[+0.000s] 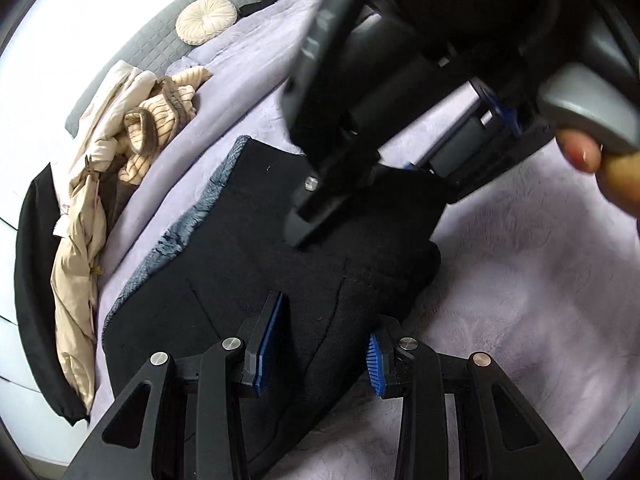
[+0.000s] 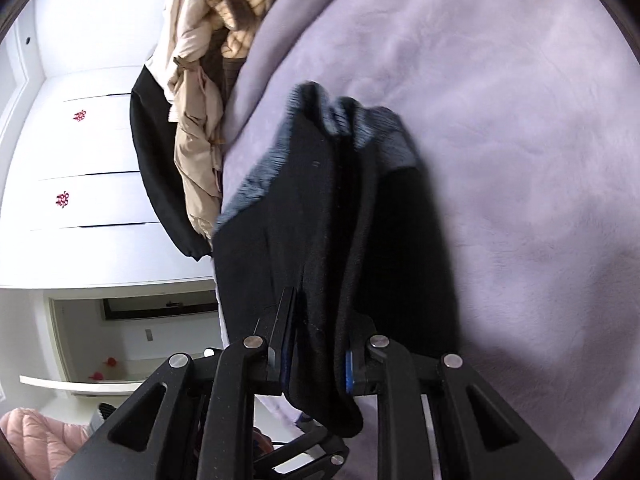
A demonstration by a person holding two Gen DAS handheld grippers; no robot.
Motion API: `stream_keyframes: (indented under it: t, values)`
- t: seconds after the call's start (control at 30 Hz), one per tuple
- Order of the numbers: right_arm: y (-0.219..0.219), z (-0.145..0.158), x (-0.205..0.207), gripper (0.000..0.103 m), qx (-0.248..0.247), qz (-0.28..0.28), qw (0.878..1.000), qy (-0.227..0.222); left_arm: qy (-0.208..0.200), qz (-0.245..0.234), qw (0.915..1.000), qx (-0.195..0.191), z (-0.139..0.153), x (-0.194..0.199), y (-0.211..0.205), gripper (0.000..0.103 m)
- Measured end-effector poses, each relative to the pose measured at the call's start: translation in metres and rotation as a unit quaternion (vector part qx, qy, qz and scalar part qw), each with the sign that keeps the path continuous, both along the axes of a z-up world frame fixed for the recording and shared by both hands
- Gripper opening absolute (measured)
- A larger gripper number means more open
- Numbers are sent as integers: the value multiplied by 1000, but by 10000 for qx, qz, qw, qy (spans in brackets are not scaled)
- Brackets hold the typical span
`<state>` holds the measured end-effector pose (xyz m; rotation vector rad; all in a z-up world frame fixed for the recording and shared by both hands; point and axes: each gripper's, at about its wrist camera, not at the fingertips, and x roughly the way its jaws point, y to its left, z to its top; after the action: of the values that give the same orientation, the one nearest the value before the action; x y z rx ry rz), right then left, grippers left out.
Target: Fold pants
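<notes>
Black pants [image 1: 240, 248] with a grey ribbed waistband [image 1: 208, 204] lie folded on the lilac bed cover [image 1: 520, 280]. My left gripper [image 1: 320, 354] is at their near end, and a fold of black cloth fills the gap between its blue pads [image 1: 268, 344]. The right gripper [image 1: 316, 216] reaches in from above, its tips on the middle of the pants; a person's fingers [image 1: 580, 152] hold its grey handle. In the right wrist view, my right gripper [image 2: 316, 360] is shut on a thick fold of the pants [image 2: 320, 220], which hangs just above the cover.
A heap of beige and striped clothes [image 1: 132, 128] and a black garment [image 1: 32, 280] lie along the bed's left edge. A round cushion [image 1: 206, 20] leans on the grey headboard [image 1: 160, 36]. White wardrobe doors [image 2: 92, 152] stand beyond the edge, a pink jacket [image 2: 36, 436] below.
</notes>
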<state>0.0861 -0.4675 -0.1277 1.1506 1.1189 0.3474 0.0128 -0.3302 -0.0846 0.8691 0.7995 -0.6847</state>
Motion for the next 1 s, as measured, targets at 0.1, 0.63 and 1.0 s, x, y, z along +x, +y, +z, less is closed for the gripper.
stream_keyframes:
  t: [0.1,0.63,1.0]
  values:
    - [-3,-10,-7,21,226,-128,9997,-9,248,14,9997,-31,8,4,10,62]
    - [16,71,-26,65,-2804,-34,9580,607,997,2247,9668,-696,55,103,115,84]
    - [68,38,32,64,-3606,800,9263,745,1712,3013,9356,-672,5,134,140,99]
